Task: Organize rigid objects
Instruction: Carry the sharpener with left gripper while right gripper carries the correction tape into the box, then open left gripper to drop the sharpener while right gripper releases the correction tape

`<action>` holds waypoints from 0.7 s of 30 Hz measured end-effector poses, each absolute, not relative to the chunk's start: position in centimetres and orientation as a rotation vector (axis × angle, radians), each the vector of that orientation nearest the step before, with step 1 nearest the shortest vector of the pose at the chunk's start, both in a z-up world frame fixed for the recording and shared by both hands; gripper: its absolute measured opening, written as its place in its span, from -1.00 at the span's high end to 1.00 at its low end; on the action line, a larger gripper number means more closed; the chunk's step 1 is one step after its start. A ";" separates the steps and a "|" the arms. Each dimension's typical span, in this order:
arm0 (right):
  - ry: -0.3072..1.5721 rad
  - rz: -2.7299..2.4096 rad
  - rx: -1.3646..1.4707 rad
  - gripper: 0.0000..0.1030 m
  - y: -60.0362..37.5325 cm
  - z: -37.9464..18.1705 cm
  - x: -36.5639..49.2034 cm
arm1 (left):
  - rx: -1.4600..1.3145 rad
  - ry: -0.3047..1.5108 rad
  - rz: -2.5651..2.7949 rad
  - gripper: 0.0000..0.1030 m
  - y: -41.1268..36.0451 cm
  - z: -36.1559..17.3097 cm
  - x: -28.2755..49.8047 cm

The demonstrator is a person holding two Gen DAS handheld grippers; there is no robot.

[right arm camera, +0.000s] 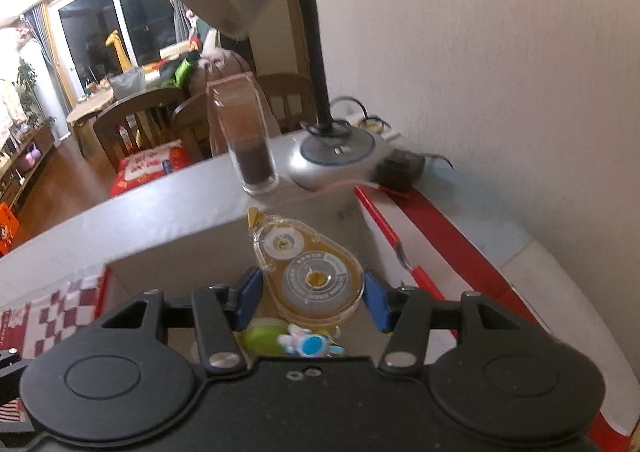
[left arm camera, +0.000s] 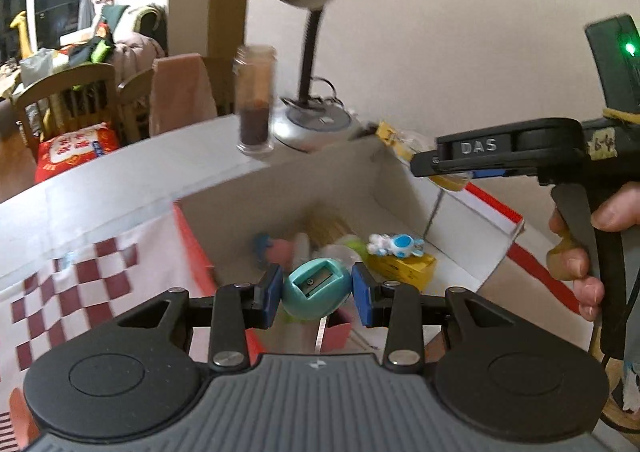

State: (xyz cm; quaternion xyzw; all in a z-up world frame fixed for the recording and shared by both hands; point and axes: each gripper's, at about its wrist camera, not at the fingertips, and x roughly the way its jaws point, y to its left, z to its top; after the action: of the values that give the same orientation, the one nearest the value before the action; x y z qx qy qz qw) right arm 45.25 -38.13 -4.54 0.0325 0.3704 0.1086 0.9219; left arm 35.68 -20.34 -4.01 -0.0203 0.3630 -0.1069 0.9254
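The left tool (left arm camera: 317, 294) pinches a rounded teal plastic sharpener (left arm camera: 317, 293); the right tool (right arm camera: 313, 297) clamps a clear amber tape dispenser (right arm camera: 308, 272). Either smooth curved shell could slip out short of the white cardboard box (left arm camera: 256, 204).

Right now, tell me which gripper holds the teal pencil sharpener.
The left gripper holds the teal sharpener; the right gripper holds a clear tape dispenser.

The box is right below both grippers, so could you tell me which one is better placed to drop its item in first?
Left, probably: the left gripper holds the teal sharpener over the box interior, while the right gripper's correction tape is near the rim.
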 end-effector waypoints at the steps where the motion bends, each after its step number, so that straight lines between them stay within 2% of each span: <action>1: 0.777 0.229 0.067 -0.04 -38.4 -4.9 45.5 | -0.033 0.757 -0.228 0.30 -21.0 -4.3 36.0; 12: 0.909 0.293 -0.030 -0.04 -38.6 -8.3 46.7 | -0.014 0.910 -0.271 0.30 -25.4 -7.6 40.2; 21: 0.934 0.301 -0.077 -0.04 -38.3 -9.5 47.1 | -0.038 1.002 -0.243 0.30 -25.9 -9.3 42.5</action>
State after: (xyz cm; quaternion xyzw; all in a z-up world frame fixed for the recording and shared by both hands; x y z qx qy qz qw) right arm 47.10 -38.33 -9.47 -0.0371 0.4482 0.1445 0.8814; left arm 42.48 -25.93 -9.26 -0.0183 0.4789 -0.1164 0.8699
